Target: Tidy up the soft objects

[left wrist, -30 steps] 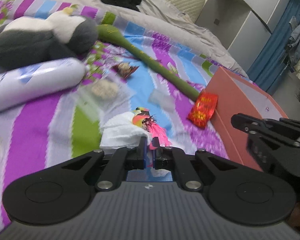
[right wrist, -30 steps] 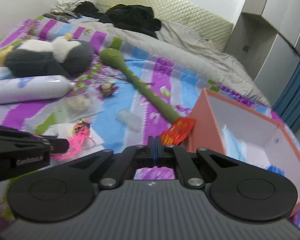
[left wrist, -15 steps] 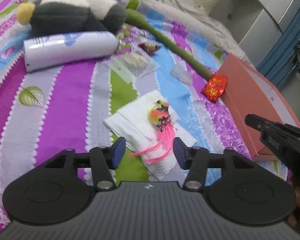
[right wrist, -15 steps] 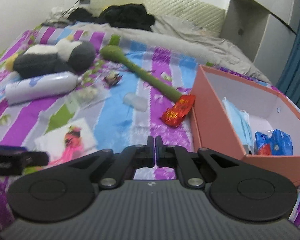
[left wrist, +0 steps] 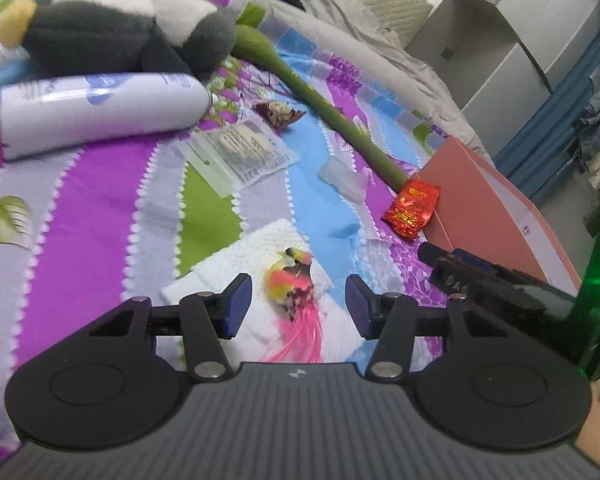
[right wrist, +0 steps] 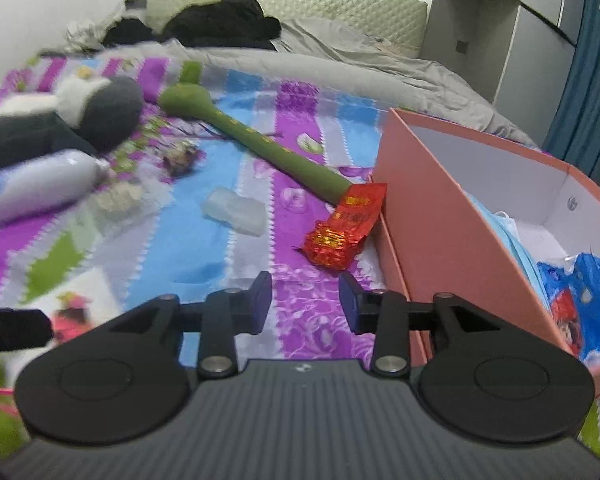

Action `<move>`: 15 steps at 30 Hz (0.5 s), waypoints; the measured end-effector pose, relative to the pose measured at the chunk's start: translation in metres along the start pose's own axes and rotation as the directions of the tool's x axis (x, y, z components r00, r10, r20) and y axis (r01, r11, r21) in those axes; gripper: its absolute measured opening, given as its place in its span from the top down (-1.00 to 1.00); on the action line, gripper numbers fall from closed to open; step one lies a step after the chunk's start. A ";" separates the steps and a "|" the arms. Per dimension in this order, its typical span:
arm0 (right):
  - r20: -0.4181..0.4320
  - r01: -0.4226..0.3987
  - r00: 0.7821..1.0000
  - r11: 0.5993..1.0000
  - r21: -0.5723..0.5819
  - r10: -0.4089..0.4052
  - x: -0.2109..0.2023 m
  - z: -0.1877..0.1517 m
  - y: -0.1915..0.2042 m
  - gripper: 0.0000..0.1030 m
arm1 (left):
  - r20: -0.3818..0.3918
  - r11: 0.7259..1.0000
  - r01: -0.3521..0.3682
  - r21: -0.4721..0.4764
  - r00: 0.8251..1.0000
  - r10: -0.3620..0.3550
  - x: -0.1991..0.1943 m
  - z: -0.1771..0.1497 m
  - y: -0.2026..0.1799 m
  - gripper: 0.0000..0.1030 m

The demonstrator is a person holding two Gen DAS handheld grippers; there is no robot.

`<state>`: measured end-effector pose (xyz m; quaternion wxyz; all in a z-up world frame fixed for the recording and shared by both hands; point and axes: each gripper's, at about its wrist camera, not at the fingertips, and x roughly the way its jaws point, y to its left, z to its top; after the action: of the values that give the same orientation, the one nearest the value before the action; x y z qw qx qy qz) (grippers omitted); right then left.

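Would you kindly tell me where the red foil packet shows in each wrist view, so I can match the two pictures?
Left wrist view: the red foil packet lies right of centre, against the near corner of the pink box.
Right wrist view: the red foil packet lies at centre, just beyond the open right tool, beside the box's left wall.
Shared landmark: the green stem, whose end meets the packet.

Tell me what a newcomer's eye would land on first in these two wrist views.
Probably the pink feathered toy, lying on a white tissue between the open fingers of the left hand-held gripper. Next, the shiny red packet against the near corner of the pink box, just ahead of the right hand-held gripper, whose jaws have just been opening on nothing. Behind both, a grey-and-white plush toy sprawls on the striped bedspread.
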<state>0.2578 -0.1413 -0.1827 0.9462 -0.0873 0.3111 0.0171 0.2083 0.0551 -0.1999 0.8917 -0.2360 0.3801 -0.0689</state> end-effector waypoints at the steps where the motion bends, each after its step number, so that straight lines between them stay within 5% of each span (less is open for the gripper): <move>1: -0.005 0.008 1.000 1.000 0.002 -0.008 0.007 0.001 -0.001 0.24 | -0.005 1.000 -0.002 -0.010 1.000 0.002 0.006 0.002 0.000 -0.12; 6: -0.013 0.033 0.999 0.999 0.013 -0.033 0.042 0.008 -0.001 0.24 | -0.028 1.000 -0.021 -0.002 0.999 0.021 0.027 0.009 -0.004 -0.12; 11: -0.033 0.072 0.997 0.997 0.003 -0.072 0.073 0.012 -0.001 0.24 | -0.059 0.999 -0.039 0.022 0.997 0.040 0.044 0.006 -0.006 0.29; 15: -0.059 0.093 0.994 0.996 0.006 -0.093 0.089 0.011 -0.003 0.18 | -0.060 0.998 -0.055 0.031 0.997 0.057 0.049 0.003 -0.006 0.34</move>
<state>0.3360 -0.1441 -0.2260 0.9368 -0.0981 0.3343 -0.0309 0.2452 0.0365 -0.2269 0.8846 -0.2098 0.4127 -0.0565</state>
